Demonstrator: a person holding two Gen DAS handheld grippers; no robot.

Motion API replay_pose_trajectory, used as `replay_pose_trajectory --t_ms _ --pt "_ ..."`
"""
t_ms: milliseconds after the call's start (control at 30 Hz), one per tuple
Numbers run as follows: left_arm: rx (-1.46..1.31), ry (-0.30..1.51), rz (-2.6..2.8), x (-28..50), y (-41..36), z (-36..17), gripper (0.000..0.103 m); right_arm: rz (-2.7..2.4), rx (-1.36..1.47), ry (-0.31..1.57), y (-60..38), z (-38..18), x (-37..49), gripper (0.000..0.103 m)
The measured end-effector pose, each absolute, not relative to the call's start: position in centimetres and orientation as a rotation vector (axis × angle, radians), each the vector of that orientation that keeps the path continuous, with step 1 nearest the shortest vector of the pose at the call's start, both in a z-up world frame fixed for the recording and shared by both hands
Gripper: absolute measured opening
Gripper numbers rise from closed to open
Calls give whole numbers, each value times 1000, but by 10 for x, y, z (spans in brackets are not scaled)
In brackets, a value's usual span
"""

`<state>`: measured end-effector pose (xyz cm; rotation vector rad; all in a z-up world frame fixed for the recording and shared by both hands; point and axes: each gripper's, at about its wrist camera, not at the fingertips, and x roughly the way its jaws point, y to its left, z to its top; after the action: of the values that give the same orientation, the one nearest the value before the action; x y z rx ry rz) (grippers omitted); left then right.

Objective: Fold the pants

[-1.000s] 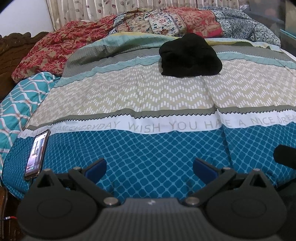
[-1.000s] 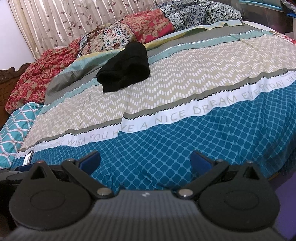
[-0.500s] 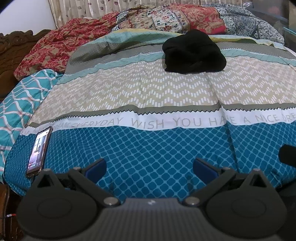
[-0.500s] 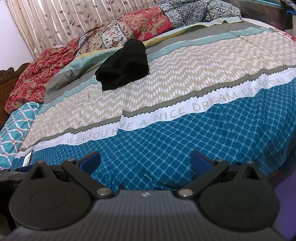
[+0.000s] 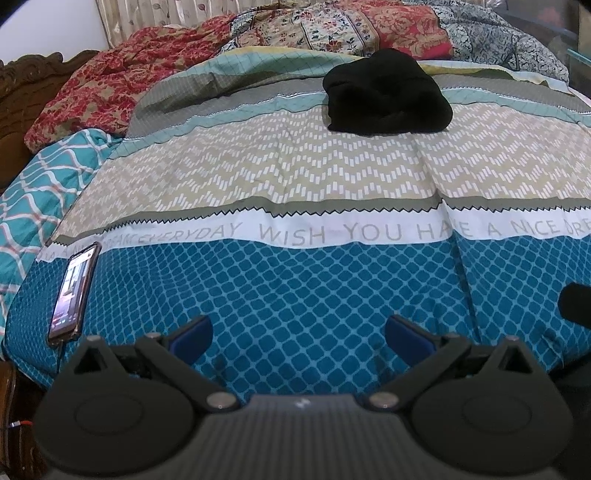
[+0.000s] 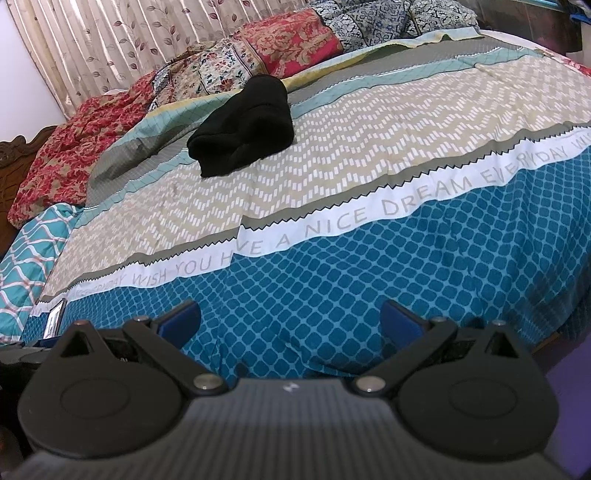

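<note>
Black pants (image 5: pixel 386 98) lie bunched in a heap at the far side of the bed, on the grey and beige bands of the patterned bedspread (image 5: pixel 295 288). They also show in the right wrist view (image 6: pixel 243 127), far left of centre. My left gripper (image 5: pixel 299 332) is open and empty above the blue near edge of the bed, far from the pants. My right gripper (image 6: pixel 291 319) is open and empty, also over the blue near edge.
A phone (image 5: pixel 75 291) lies on the bed's near left corner, and shows in the right wrist view (image 6: pixel 55 319). Patterned pillows and blankets (image 5: pixel 332 29) pile along the far side. A dark wooden headboard (image 5: pixel 22 85) stands at the left. Curtains (image 6: pixel 129 40) hang behind.
Both grippers have edged slightly forward and upward over the bed's near edge; the pants sit a little higher in the left view. Both stay open.
</note>
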<state>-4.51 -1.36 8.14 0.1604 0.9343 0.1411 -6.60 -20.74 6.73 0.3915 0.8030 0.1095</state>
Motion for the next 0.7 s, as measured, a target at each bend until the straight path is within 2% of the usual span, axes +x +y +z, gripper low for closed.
replay_pose_trajectory --t_ms 700 --pt "143 992 130 -43 -13 74 103 109 396 814 -210 66 -66 103"
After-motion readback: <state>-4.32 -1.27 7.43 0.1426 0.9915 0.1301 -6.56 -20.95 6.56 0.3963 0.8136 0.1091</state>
